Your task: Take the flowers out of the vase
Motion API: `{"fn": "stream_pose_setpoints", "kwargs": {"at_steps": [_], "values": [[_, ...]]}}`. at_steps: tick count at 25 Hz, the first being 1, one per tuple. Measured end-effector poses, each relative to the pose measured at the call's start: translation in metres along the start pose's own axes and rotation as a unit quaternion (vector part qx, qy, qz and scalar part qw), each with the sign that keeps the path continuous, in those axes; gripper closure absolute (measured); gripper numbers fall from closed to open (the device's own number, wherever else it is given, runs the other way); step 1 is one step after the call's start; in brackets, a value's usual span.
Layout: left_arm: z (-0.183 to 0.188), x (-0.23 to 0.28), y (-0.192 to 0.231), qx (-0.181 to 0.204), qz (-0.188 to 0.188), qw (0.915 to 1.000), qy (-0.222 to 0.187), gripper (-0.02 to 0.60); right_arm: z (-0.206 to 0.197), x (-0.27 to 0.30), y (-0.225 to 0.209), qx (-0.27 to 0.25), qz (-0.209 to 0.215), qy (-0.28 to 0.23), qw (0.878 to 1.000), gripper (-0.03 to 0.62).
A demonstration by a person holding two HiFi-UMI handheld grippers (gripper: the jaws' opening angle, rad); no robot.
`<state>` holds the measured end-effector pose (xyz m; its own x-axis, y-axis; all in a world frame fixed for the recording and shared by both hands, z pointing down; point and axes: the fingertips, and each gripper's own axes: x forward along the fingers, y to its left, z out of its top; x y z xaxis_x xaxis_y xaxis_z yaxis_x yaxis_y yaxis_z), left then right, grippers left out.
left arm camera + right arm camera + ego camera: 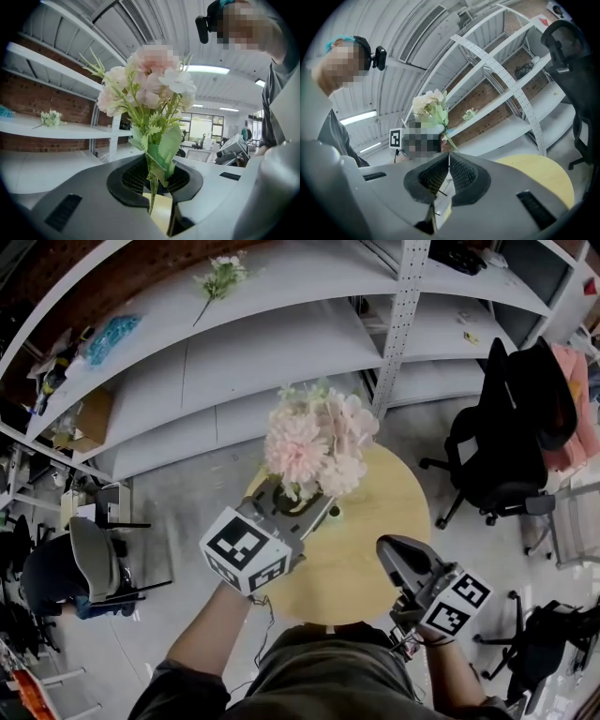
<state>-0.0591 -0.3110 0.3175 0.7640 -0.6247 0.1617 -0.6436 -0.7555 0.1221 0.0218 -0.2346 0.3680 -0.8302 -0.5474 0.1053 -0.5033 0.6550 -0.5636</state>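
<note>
Over the yellow table (375, 559), the left gripper (157, 180) pinches the light, floppy flowers (150, 89) low on their stems (153, 190), while the right gripper (447, 161) sits closed and empty.

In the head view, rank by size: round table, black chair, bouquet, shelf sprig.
1. round table and black chair: too alike to split.
2. bouquet: nearer the camera, so enlarged.
3. shelf sprig.

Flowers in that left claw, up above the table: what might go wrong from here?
1. The left gripper pinches the flowers only by their thin stems, low down. The heavy blooms could tip or slip out and fall to the round table.
2. In the head view the blooms hide whatever lies beneath them, so setting them down is partly blind.
3. The right gripper is shut and empty, so it probably could not catch a slip.
</note>
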Motion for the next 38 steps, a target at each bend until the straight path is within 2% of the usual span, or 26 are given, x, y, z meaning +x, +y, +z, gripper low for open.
{"fn": "stream_pose_setpoints", "kwargs": {"at_steps": [8,16,29,38], "values": [[0.02,-0.014,-0.012,0.009,0.011,0.9999,-0.006,0.506,0.02,-0.006,0.016,-0.014,0.012,-0.023,1.0,0.579],[0.026,-0.015,-0.014,0.009,0.003,0.9999,-0.009,0.506,0.029,0.002,0.025,-0.022,0.015,-0.03,0.999,0.579],[0.02,-0.012,-0.016,0.01,0.001,0.9999,0.0,0.508,0.029,0.006,0.023,-0.028,0.018,-0.03,0.999,0.579],[0.009,-0.009,-0.009,-0.006,0.011,0.9999,0.005,0.506,0.024,0.009,0.018,-0.022,0.024,-0.019,0.999,0.579]]}}
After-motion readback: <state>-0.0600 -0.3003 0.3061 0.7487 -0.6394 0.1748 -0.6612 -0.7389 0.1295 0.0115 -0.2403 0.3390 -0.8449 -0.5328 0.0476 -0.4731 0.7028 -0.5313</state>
